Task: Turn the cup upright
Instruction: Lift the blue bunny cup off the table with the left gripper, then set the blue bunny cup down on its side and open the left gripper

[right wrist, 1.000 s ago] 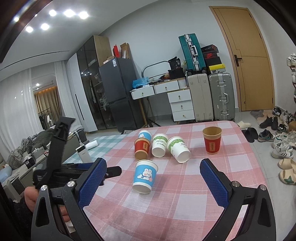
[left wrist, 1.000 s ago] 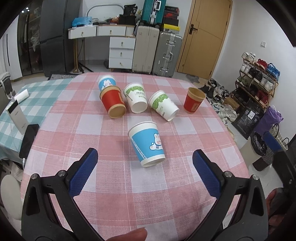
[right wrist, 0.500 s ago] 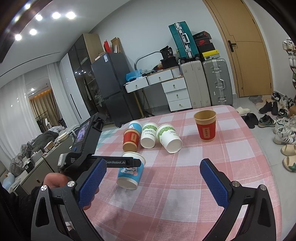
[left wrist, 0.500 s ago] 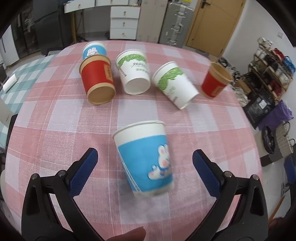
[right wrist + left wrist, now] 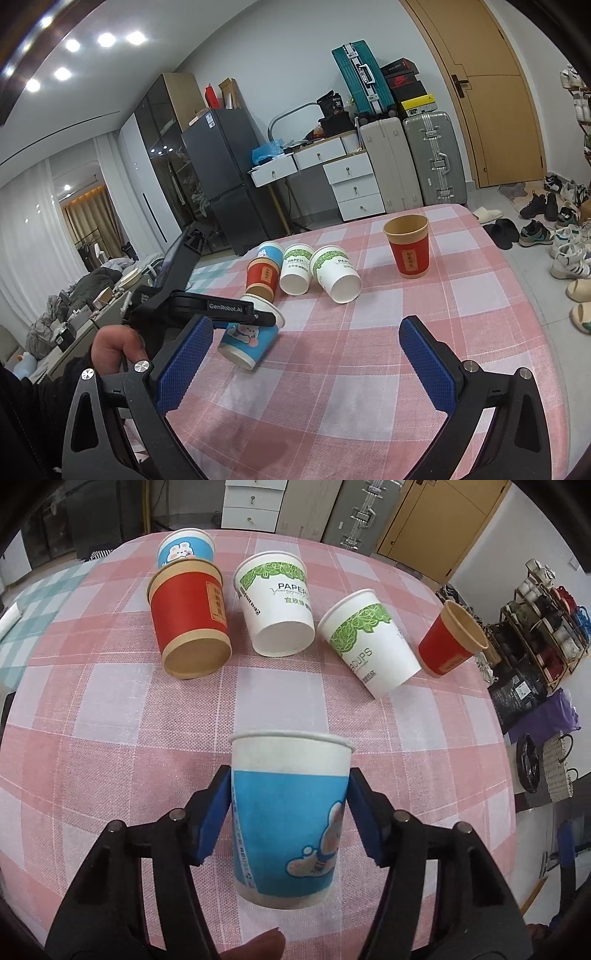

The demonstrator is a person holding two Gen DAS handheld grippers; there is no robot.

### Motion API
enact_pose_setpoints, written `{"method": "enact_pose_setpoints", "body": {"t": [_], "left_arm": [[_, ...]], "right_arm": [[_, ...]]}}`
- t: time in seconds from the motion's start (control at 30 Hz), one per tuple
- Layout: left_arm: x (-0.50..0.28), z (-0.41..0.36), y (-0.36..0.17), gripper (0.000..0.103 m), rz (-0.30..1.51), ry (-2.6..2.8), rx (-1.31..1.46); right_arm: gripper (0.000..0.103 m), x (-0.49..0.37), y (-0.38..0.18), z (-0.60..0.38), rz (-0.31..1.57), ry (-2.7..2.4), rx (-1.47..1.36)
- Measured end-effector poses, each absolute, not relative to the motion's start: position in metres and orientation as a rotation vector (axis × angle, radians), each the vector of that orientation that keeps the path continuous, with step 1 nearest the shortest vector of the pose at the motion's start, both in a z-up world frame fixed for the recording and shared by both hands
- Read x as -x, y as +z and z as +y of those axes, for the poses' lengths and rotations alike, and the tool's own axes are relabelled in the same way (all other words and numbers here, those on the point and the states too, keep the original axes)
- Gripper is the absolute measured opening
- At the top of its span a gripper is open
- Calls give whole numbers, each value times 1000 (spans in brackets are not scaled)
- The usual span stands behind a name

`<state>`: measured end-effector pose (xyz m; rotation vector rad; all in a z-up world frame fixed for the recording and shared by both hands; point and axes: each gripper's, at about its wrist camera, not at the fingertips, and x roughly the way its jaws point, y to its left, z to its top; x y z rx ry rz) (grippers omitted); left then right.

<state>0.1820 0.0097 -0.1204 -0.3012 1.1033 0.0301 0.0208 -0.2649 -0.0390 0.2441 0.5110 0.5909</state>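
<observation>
Left tongs [image 5: 290, 812] pinching the blue rabbit cup [image 5: 290, 819] by its sides, blue pads pressed to both walls just below the white rim band. Cup lying tilted in that grip, rim pointing toward the far side of the tabletop [image 5: 110, 738], base toward the camera; in the right wrist view, the same cup [image 5: 249, 339] close to the left edge of the tabletop [image 5: 406, 295], base low against the checked cloth, whether touching or just above it impossible to tell. Right tongs [image 5: 301, 363] spread wide, holding nothing, hovering over the near edge.

Toward the far side, in a row: a red cup [image 5: 188, 620] on its side, a white leaf-print cup [image 5: 277, 605] on its side next to it, a second leaf-print cup [image 5: 369, 646] also down, and behind the red one another blue rabbit cup [image 5: 184, 552]. Apart from these, near the right edge, a red cup standing upright [image 5: 408, 245], mouth up.
</observation>
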Motion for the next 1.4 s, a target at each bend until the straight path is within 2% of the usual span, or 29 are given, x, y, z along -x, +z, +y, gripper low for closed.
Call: {"method": "enact_pose_setpoints", "body": {"t": [0.37, 0.6, 0.73, 0.87, 1.0, 1.4], "left_arm": [[-126, 15, -45, 59, 1018, -44, 242], [-59, 34, 2, 59, 972, -72, 250], [-15, 47, 11, 60, 958, -66, 274], [23, 56, -2, 60, 980, -60, 327], [37, 58, -37, 61, 1052, -48, 342], [18, 45, -111, 61, 1132, -31, 345]], "right_arm": [[103, -5, -31, -253, 511, 595, -232], [103, 8, -27, -243, 511, 607, -225], [103, 16, -28, -240, 513, 611, -225], [103, 19, -30, -235, 523, 618, -221], [103, 23, -32, -230, 533, 627, -201], [103, 23, -37, -220, 555, 621, -183]]}}
